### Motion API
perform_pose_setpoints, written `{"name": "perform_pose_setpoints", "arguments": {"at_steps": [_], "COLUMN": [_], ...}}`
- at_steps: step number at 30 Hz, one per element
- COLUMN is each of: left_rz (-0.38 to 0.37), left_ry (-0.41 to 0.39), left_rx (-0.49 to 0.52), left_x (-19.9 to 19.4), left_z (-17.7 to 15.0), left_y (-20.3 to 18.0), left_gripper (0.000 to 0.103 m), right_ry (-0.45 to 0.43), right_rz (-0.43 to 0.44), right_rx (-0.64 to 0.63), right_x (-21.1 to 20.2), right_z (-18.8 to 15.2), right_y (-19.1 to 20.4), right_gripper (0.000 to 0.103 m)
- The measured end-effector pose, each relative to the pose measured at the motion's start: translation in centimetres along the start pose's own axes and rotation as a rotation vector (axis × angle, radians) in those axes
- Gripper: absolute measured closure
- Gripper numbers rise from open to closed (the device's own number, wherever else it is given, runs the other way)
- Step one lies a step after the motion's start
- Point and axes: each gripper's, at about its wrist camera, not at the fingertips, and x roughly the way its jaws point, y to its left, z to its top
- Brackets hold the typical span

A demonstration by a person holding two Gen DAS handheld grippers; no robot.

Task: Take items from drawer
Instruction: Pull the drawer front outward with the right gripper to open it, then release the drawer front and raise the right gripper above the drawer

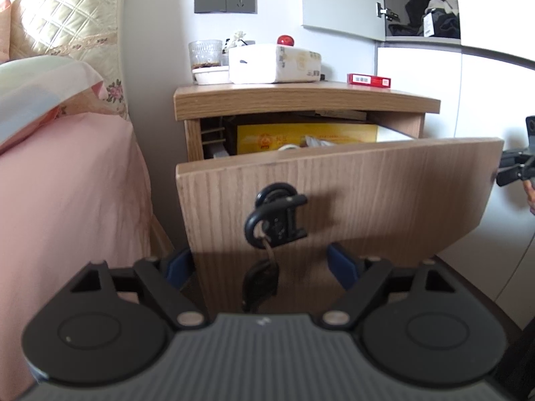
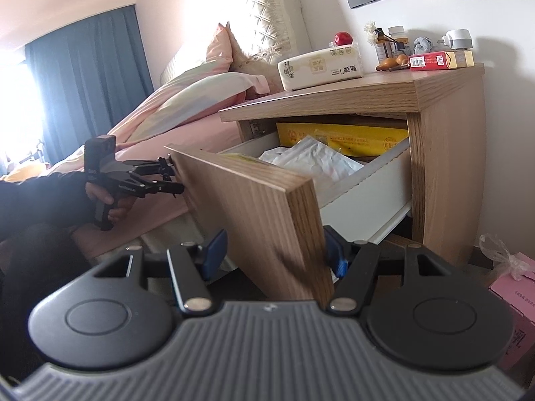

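Drawer [image 1: 334, 180] pulled partway out of the nightstand [image 1: 301, 98], beside the bed [image 1: 67, 183]. Inside, a yellow box [image 2: 344, 135] at the far side and white bags [image 2: 311, 160] nearer. Left gripper [image 1: 260, 267] spread wide before the drawer front, near the padlock [image 1: 276, 215]. Right gripper [image 2: 272, 254] apart, straddling the right corner of the front.

Left camera: low, close, facing the drawer [image 1: 334, 197] front straight on.
Right camera: close, by the drawer's [image 2: 267, 200] right corner, looking toward the bed [image 2: 160, 133].
Shared: the open drawer.
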Motion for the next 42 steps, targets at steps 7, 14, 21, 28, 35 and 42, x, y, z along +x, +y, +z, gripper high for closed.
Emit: {"name": "perform_pose_setpoints", "arguments": {"at_steps": [7,14,21,28,35,42], "left_rz": [-0.004,-0.01,-0.012,-0.022,-0.02,-0.011], "left_ry": [0.016,0.026,0.033,0.04,0.043,0.022], "left_rx": [0.0,-0.001,-0.002,-0.027,-0.029,-0.029], "left_x": [-1.4,-2.2,-2.7,-3.2,-3.2,-4.1], "left_z": [-0.5,-0.9,-1.1,-1.1,-1.1,-0.5], "left_y": [-0.7,-1.0,-1.1,-1.0,-1.2,-1.3], "left_gripper": [0.016,0.015,0.015,0.015,0.014,0.011], "right_ry": [0.015,0.02,0.022,0.034,0.041,0.035], "right_rz": [0.018,0.029,0.035,0.046,-0.001,-0.096], "right_rx": [-0.01,-0.005,0.003,0.003,-0.011,0.011], "right_x": [-0.8,-1.3,-1.4,-1.3,-1.1,-2.1], "right_z": [-0.6,-1.0,-1.1,-1.0,-1.0,-1.4], "right_y": [1.2,2.0,2.3,2.3,2.9,3.5], "right_gripper": [0.038,0.038,0.038,0.038,0.038,0.039]}}
